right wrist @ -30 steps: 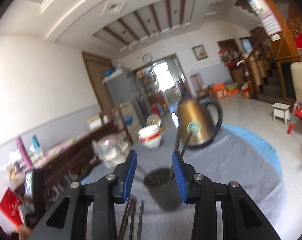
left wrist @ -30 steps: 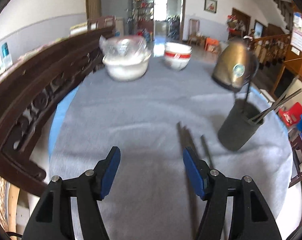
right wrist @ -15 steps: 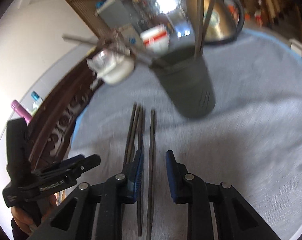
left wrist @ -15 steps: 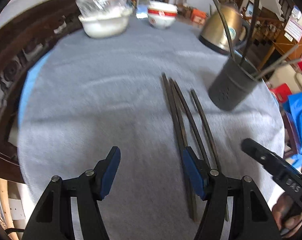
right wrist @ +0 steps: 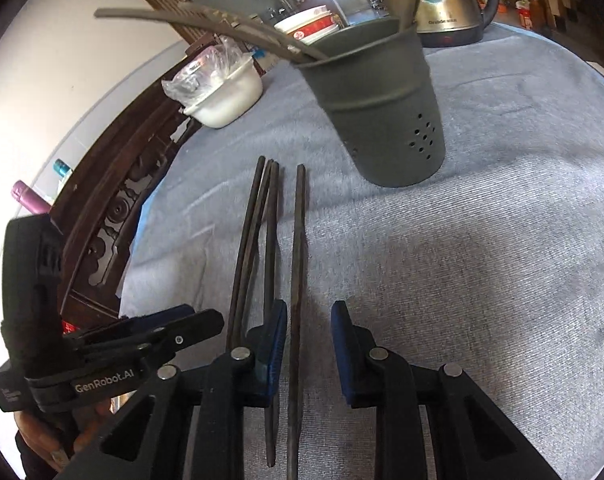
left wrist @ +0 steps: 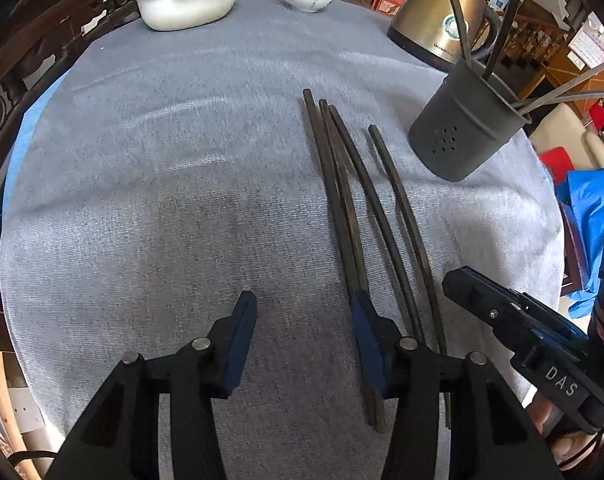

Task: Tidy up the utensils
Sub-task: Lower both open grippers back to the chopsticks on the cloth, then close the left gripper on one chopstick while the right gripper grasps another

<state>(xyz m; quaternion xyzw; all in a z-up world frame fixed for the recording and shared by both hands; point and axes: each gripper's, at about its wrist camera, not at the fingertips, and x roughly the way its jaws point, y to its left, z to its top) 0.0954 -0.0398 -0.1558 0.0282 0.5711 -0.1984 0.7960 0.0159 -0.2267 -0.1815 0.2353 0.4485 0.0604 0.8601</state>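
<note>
dark chopstick [right wrist: 297, 280] lies untouched between right gripper's [right wrist: 308, 354] narrowed jaws; left gripper [left wrist: 302, 344] half-open, empty.

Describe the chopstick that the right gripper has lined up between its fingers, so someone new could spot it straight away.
Start at the dark grey perforated utensil holder on the grey tablecloth. In front of its base four dark chopsticks lie lengthwise; three are bunched together. The one you want is the lone chopstick, lying apart on the holder's side of the bunch, running between the right gripper's blue pads.

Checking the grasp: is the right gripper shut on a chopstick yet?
No, open. The lone chopstick lies between the right gripper's pads with gaps either side.
</note>
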